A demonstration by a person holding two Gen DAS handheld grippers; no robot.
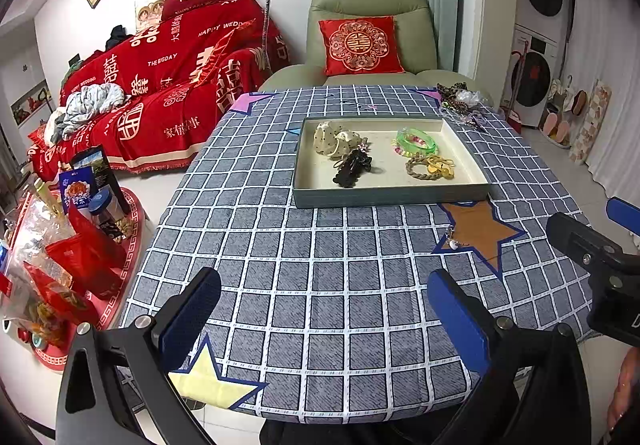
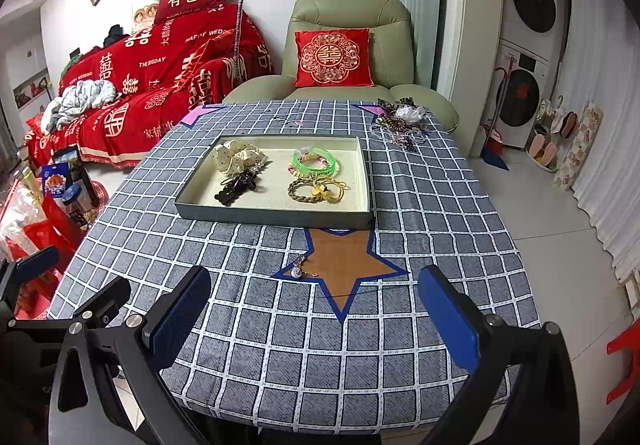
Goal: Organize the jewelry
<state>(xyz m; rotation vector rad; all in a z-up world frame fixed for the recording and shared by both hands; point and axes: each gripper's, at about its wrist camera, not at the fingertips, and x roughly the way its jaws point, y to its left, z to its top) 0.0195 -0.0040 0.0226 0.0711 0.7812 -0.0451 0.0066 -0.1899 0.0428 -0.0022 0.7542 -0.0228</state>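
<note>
A shallow grey tray [image 1: 384, 195] [image 2: 276, 215] sits mid-table, holding a cream dotted scrunchie [image 2: 234, 157], a black hair clip [image 2: 236, 187], green bangles [image 2: 316, 163] and a braided band with yellow ties [image 2: 316, 191]. A small pearl charm [image 2: 298, 271] [image 1: 452, 243] lies on the brown star in front of the tray. A heap of loose jewelry [image 2: 400, 121] [image 1: 464, 103] lies at the far right corner. My left gripper [image 1: 324, 317] and right gripper [image 2: 316, 313] hover open over the table's near edge, both holding nothing.
The table wears a blue checked cloth [image 2: 280, 345] with star patches. Behind it are a green armchair [image 2: 348, 45] with a red cushion and a red-covered sofa [image 1: 168, 77]. Snack bags and jars [image 1: 80, 237] crowd a stand at left. Washing machines [image 2: 524, 57] stand at right.
</note>
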